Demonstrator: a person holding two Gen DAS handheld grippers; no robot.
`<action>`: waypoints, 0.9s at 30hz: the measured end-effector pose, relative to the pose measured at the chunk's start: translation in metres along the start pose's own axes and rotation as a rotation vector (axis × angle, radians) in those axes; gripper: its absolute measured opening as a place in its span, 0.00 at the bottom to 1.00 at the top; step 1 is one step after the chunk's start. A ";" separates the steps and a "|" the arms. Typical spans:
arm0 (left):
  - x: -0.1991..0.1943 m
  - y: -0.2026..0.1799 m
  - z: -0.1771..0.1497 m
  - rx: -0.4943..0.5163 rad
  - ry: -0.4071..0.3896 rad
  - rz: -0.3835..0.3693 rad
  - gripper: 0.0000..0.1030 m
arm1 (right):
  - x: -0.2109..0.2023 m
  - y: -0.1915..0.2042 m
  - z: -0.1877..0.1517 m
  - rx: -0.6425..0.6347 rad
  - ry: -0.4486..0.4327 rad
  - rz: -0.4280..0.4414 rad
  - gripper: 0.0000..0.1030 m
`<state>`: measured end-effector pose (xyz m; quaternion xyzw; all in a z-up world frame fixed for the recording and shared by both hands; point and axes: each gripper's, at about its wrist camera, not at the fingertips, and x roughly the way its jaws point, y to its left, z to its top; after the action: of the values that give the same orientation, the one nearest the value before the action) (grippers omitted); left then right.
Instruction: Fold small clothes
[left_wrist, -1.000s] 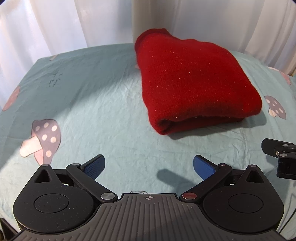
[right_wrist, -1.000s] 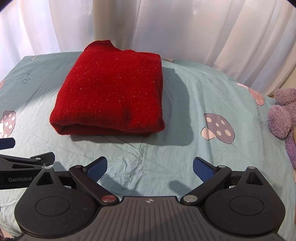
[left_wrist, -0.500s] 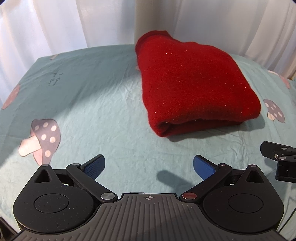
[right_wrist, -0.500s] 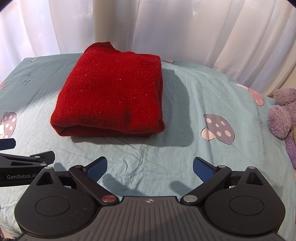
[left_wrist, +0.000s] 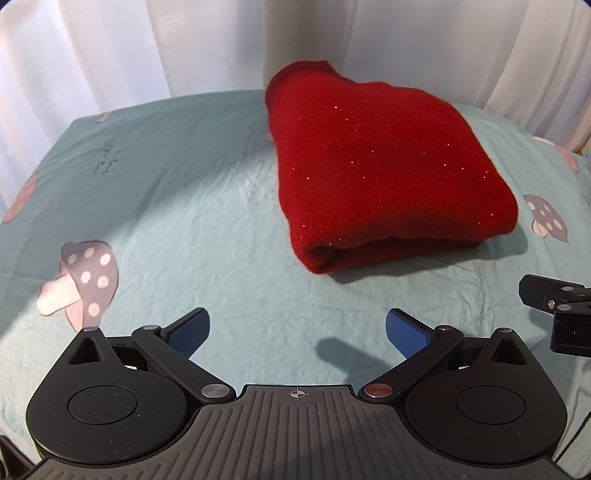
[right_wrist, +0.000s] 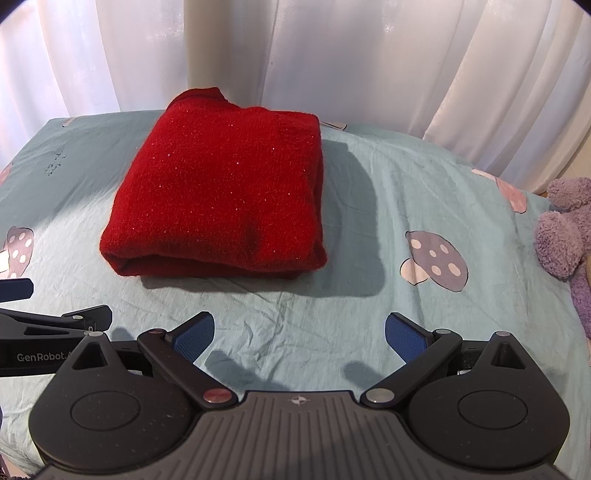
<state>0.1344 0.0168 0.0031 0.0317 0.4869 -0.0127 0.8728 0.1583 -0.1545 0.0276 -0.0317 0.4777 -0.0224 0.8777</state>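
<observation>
Folded red sweater (left_wrist: 384, 173) near the bed's (left_wrist: 177, 192) far edge: soft, thick; grasp its near fold. Both tongs (left_wrist: 297, 332) (right_wrist: 299, 334) apart, empty.

Backlit: daylight through the curtains (right_wrist: 369, 55), slightly blown out. Sweater (right_wrist: 221, 192) casts a soft shadow right and toward camera on the sheet (right_wrist: 369, 314); finger shadows fall near the bottom. Strong fisheye bending and dark corners. Focus sharp, minor softness at edges.
</observation>
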 end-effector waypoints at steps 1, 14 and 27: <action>0.000 0.000 0.000 0.001 0.000 0.000 1.00 | 0.000 0.000 0.000 0.002 0.001 0.000 0.96; -0.004 -0.004 0.001 0.007 -0.028 -0.010 1.00 | 0.001 0.000 0.001 -0.008 -0.002 -0.003 0.96; -0.002 -0.001 0.000 0.000 -0.029 0.005 1.00 | 0.000 -0.001 0.003 -0.014 -0.005 -0.006 0.96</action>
<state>0.1333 0.0156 0.0051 0.0328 0.4740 -0.0111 0.8798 0.1608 -0.1555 0.0290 -0.0393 0.4756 -0.0216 0.8785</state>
